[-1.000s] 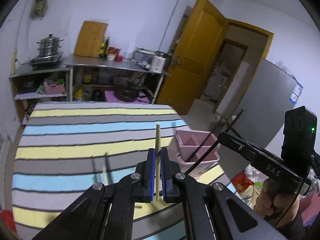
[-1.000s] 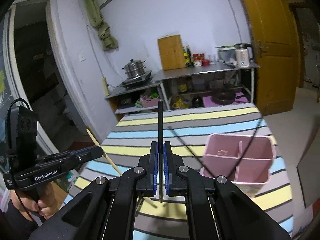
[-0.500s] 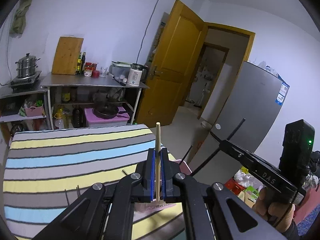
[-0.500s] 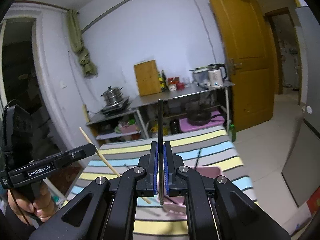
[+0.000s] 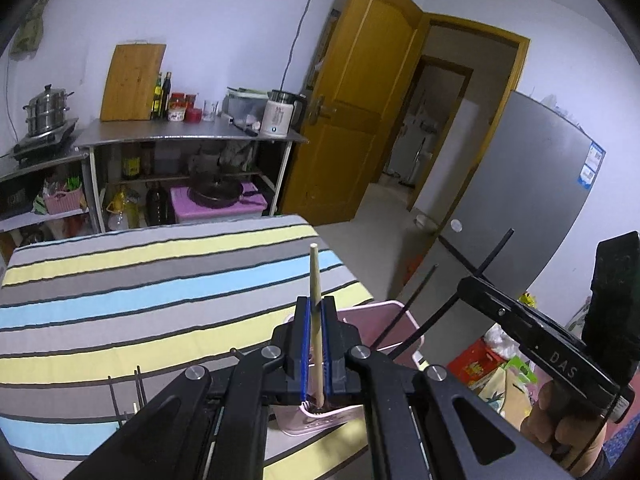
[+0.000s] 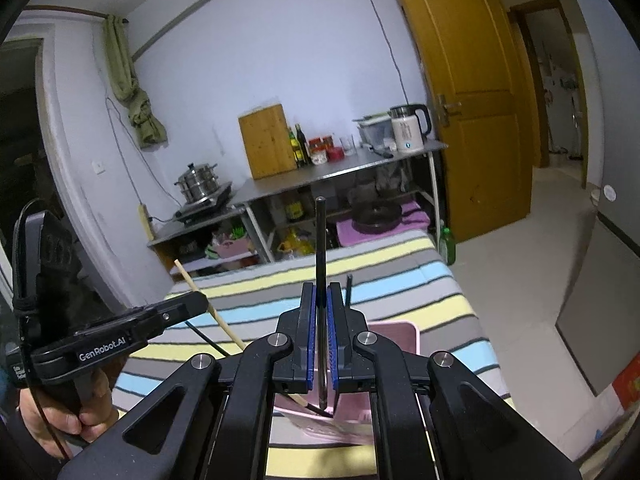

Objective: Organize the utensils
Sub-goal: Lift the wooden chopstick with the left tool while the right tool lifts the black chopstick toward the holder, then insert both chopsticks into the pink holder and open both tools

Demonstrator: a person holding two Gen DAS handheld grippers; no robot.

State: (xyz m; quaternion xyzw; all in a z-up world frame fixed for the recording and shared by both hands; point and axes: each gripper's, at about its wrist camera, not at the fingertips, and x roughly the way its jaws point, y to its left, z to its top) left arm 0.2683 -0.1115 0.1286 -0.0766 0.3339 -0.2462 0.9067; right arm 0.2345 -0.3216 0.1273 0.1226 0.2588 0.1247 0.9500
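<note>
My left gripper (image 5: 314, 312) is shut on a pale wooden chopstick (image 5: 314, 280), held upright with its lower end inside the pink utensil holder (image 5: 394, 312). My right gripper (image 6: 321, 300) is shut on a black chopstick (image 6: 320, 240), also upright, its lower end over the same pink holder (image 6: 396, 336). In the right wrist view the wooden chopstick (image 6: 200, 292) slants down from the left gripper (image 6: 120, 336). In the left wrist view the right gripper (image 5: 540, 344) with its black chopstick (image 5: 492, 252) is at the right. Another black chopstick (image 5: 416, 296) leans in the holder.
The holder stands near the right edge of a table with a striped cloth (image 5: 120, 280). Several loose chopsticks (image 5: 128, 392) lie on the cloth at the near left. Metal shelves (image 5: 188, 136) with pots and bottles stand behind the table. A yellow door (image 5: 360, 120) and a grey fridge (image 5: 528, 200) are to the right.
Both grippers have tilted and come down over the pink holder. The lower ends of the two chopsticks now reach into or over it. Both stay gripped.
</note>
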